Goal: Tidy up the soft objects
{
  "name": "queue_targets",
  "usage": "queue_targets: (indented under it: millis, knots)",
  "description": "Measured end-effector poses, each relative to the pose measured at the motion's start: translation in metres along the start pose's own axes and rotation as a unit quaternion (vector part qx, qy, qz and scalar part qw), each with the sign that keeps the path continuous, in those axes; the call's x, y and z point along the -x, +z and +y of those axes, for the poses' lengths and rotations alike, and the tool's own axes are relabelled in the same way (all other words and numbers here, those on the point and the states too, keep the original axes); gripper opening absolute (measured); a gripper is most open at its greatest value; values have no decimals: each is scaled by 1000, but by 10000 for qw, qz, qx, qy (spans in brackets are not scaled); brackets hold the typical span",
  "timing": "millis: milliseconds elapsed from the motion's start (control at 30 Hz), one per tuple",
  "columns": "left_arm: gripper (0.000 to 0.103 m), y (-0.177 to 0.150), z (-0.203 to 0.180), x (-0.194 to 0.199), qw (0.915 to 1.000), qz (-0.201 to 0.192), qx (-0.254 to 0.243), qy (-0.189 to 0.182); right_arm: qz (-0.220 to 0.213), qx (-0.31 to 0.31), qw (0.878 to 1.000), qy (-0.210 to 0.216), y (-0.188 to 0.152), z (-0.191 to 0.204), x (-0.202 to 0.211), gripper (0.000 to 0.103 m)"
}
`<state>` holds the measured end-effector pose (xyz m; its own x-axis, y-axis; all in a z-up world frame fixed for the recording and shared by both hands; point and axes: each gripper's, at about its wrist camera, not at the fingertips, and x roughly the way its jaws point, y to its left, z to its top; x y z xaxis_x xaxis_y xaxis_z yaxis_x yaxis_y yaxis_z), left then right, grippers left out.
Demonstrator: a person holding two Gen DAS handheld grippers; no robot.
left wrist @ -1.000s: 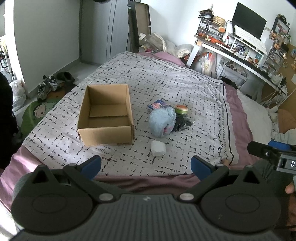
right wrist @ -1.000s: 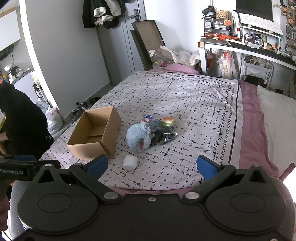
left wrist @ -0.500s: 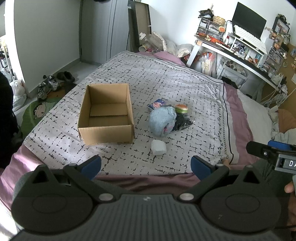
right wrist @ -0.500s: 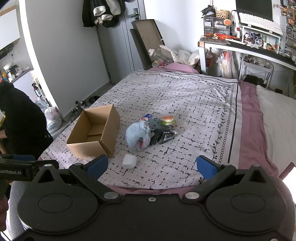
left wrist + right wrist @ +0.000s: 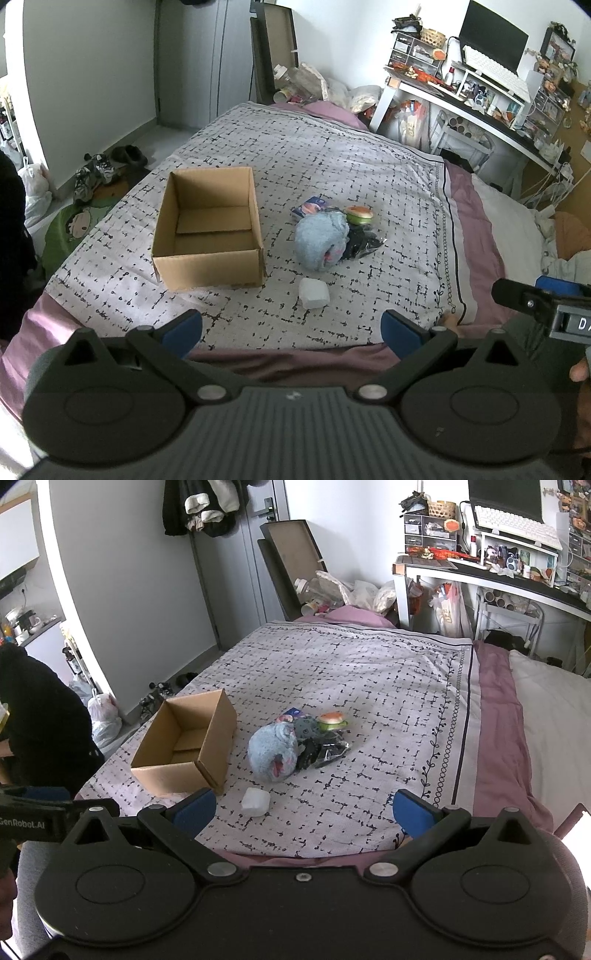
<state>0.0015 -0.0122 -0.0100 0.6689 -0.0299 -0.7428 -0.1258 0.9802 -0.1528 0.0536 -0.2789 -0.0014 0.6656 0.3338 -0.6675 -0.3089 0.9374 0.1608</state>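
Your left gripper (image 5: 291,328) and right gripper (image 5: 303,812) both hung spread and empty. The fluffy pale-blue plush toy (image 5: 320,240) lay beside the open brown cardboard box (image 5: 207,229); likely light and squashy, best pinched across its middle.

Soft even daylight, sharp focus, strong fisheye bending at edges.

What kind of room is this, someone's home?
Most likely a lived-in bedroom: a bed with a patterned cover, a cluttered desk holding a monitor and keyboard, and shoes on the floor.
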Motion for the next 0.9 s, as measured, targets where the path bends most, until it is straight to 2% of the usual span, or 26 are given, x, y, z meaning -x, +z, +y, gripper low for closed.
queue_targets:
  millis: [400,900]
  knots:
    - [102,8,-8,-18,9999,98,-23,1,69,-150,9999,-4,2,-10,-16,103]
    - [102,20,-13,-58,9996,278,83,-46,365,-502,9980,72,15,-27,-53,103]
